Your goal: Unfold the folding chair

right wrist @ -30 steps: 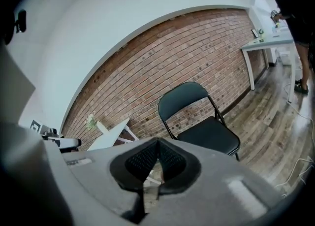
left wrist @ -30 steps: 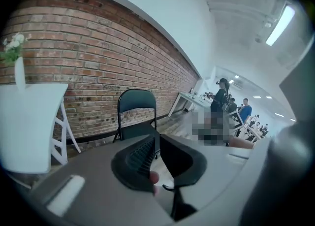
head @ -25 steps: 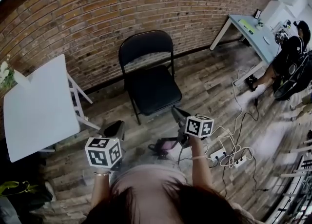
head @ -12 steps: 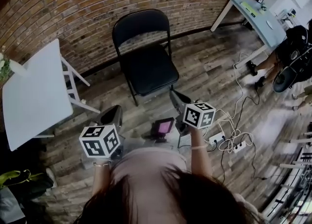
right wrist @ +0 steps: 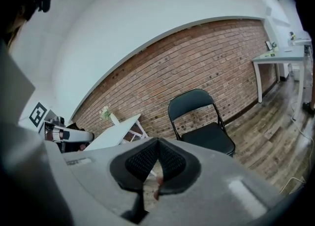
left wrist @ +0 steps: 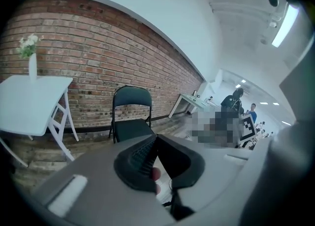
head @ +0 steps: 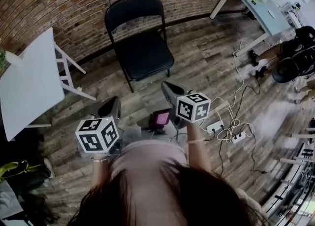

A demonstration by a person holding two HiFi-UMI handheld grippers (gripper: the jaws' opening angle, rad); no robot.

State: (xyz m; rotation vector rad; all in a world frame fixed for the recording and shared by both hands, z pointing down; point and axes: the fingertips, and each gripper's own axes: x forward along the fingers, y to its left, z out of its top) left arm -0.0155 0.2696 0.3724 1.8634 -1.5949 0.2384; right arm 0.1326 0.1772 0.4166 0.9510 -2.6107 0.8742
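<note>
My left gripper (left wrist: 153,142) and right gripper (right wrist: 156,147) are both clenched, empty. The folding chair (head: 140,48) stands open by the brick wall (head: 74,3); only the head view shows the floor cables (head: 231,129).

left tool (left wrist: 155,140): grey moulded shell, black ribbed pads (left wrist: 140,155) seated in a dark teardrop-shaped pocket, pale rectangular strip (left wrist: 66,195) on the shell; right tool (right wrist: 157,145): same grey shell, black dimpled pads (right wrist: 143,160), same dark pocket; each tool carries a white cube printed with black square markers: left cube (head: 97,134), right cube (head: 193,107); operator: long dark hair (head: 162,198), pale pink top (head: 147,158), thin left wristband (head: 100,159), thin right wristband (head: 195,141); sleeves not visible on the forearms
</note>
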